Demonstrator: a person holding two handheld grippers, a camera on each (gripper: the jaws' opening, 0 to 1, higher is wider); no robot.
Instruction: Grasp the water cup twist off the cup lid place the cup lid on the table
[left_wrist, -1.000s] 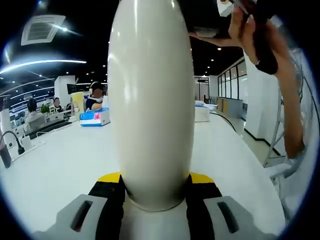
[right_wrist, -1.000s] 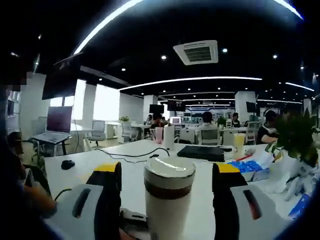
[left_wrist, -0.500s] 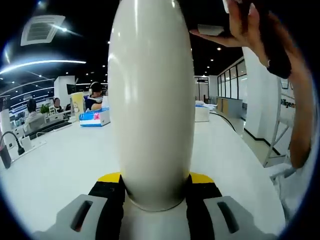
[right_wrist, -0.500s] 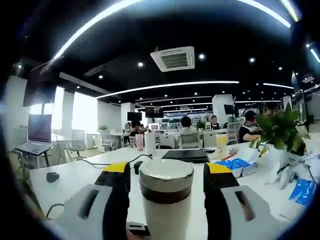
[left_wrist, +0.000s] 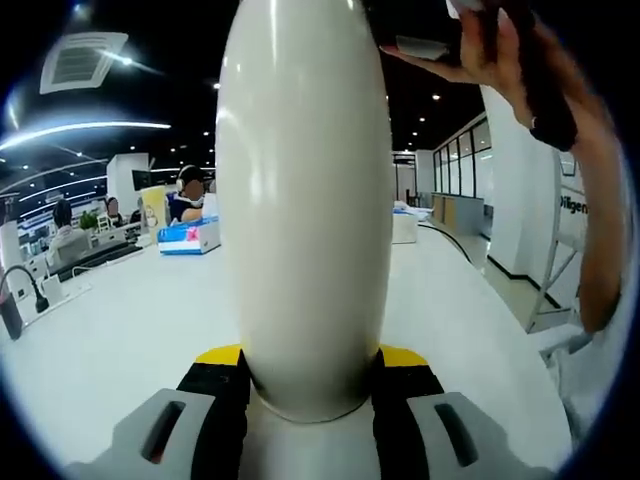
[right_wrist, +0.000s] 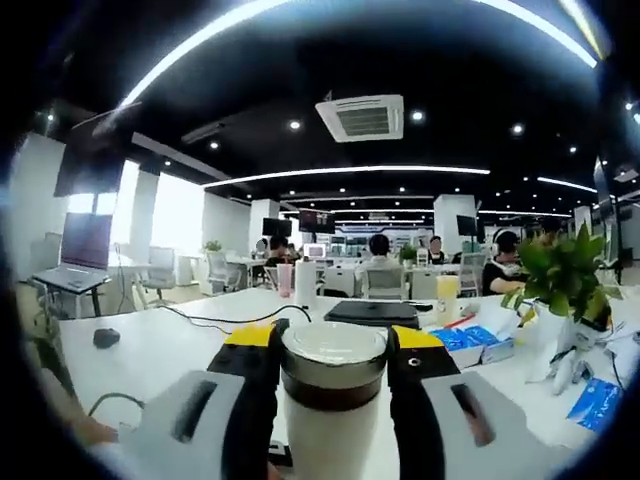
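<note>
Between both claws: left claw pinches water cup, right claw its cup lid.

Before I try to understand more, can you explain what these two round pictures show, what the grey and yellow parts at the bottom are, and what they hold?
A person holds a hand tool with two jaws in each hand, and a small camera rides on each tool. Each round picture looks forward along one tool's own jaws, the grey and yellow parts at the bottom.

In the left gripper view, the left gripper clamps the white body of the water cup, which stands very close to the camera. The person's hand shows at the upper right.

In the right gripper view, the right gripper has its jaws against both sides of the cup lid, the pale top with a brown band.

Behind is a white table in an office, with a black mouse, cables, a plant and blue packets.
</note>
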